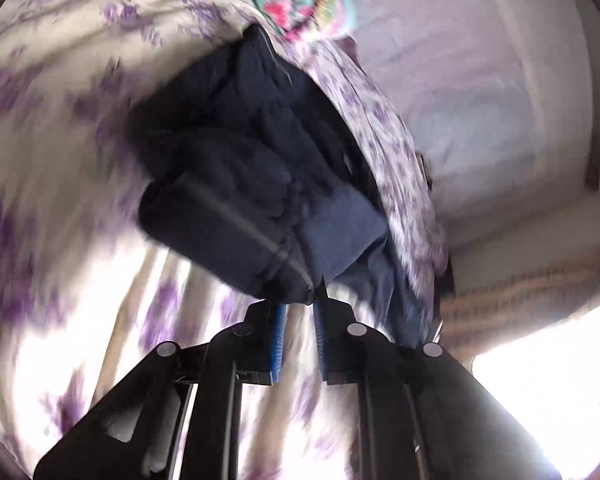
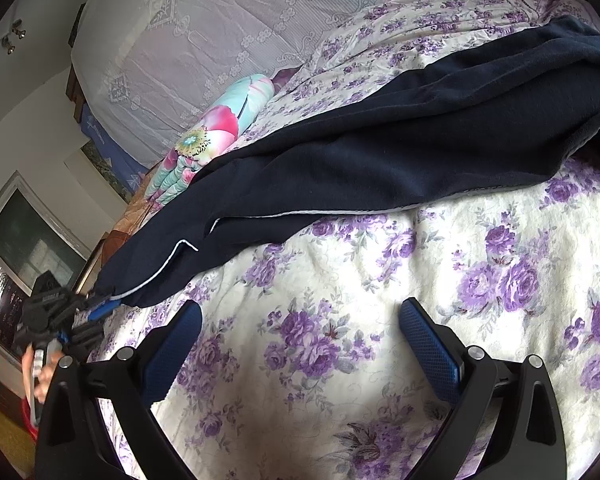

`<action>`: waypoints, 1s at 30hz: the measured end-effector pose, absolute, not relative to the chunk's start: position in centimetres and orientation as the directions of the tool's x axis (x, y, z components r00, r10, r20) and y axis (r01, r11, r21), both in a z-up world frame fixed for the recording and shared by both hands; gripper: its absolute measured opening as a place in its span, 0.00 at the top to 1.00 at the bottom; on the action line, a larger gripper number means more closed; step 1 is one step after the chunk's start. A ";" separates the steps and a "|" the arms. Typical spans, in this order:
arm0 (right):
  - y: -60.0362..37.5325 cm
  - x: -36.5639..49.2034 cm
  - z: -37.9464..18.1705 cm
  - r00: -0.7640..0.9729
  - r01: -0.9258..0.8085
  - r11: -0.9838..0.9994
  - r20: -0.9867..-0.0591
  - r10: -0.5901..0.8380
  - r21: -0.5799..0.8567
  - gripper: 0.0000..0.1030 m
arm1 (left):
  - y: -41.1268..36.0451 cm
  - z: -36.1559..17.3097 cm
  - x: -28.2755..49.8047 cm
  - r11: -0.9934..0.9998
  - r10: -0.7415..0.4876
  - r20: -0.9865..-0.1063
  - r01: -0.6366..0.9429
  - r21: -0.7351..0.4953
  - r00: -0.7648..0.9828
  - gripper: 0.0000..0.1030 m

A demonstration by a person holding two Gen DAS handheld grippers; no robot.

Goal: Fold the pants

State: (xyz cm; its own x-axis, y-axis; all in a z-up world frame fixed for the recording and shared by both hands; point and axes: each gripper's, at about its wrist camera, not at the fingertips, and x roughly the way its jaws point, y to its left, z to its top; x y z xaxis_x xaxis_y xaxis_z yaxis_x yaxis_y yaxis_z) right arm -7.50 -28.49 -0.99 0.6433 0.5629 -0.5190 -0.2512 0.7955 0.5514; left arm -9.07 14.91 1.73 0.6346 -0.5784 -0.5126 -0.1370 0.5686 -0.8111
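Note:
Dark navy pants [image 2: 400,148] lie stretched across a bed with a purple-flowered cover [image 2: 380,300]. My left gripper [image 1: 300,306] is shut on the pants' hem end [image 1: 236,184], which bunches up in front of it; that view is blurred. In the right wrist view the left gripper [image 2: 100,306] shows at the left edge of the bed, pinching the leg end. My right gripper [image 2: 300,316] is open and empty, over bare bed cover just below the pants.
A folded floral turquoise and pink quilt [image 2: 216,128] lies beside the pants at the far side. A lace-covered headboard or wall [image 2: 188,40] stands behind. A window [image 2: 32,236] is at the left.

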 end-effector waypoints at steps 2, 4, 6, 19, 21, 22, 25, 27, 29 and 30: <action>-28.5 -7.5 -1.0 0.643 -0.252 0.795 -0.518 0.563 0.552 0.03 | 14.3 -0.3 -11.2 0.594 -0.578 -0.531 -0.127 -0.795 0.620 0.88; -28.6 -7.5 -1.0 0.644 -0.253 0.792 -0.515 0.566 0.555 0.03 | 14.7 -3.5 -12.4 0.521 -0.620 -0.498 -0.157 -0.839 0.606 0.88; -28.7 -7.6 -1.0 0.645 -0.255 0.786 -0.507 0.572 0.563 0.03 | 15.5 -3.6 -13.2 0.468 -0.639 -0.410 -0.094 -0.879 0.651 0.88; -37.9 -10.0 -1.1 0.780 -0.101 0.599 -0.311 0.543 0.794 0.18 | 14.8 -0.9 -9.7 0.435 -0.628 -0.345 -0.054 -0.899 0.697 0.25; -39.3 -9.2 -1.4 0.777 -0.041 0.584 -0.342 0.529 0.810 0.27 | 14.4 -0.7 -9.6 0.480 -0.608 -0.364 -0.039 -0.876 0.705 0.25; -40.0 -8.5 -1.6 0.775 -0.003 0.590 -0.371 0.512 0.808 0.33 | 14.1 -0.7 -9.7 0.506 -0.596 -0.376 -0.032 -0.862 0.709 0.24; -41.4 -6.4 -2.1 0.779 0.064 0.615 -0.424 0.461 0.786 0.49 | 13.8 -0.3 -9.6 0.545 -0.571 -0.397 -0.029 -0.838 0.718 0.24; -41.9 -4.9 -2.5 0.783 0.097 0.631 -0.451 0.429 0.770 0.59 | 13.7 -0.3 -9.2 0.546 -0.560 -0.403 -0.043 -0.836 0.724 0.24; -41.8 -3.6 -2.6 0.787 0.116 0.661 -0.475 0.394 0.741 0.69 | 13.9 -0.4 -9.0 0.537 -0.551 -0.406 -0.062 -0.841 0.729 0.24; -41.6 -3.2 -2.5 0.787 0.112 0.675 -0.479 0.388 0.730 0.71 | 14.1 -0.5 -8.9 0.531 -0.545 -0.409 -0.076 -0.844 0.732 0.24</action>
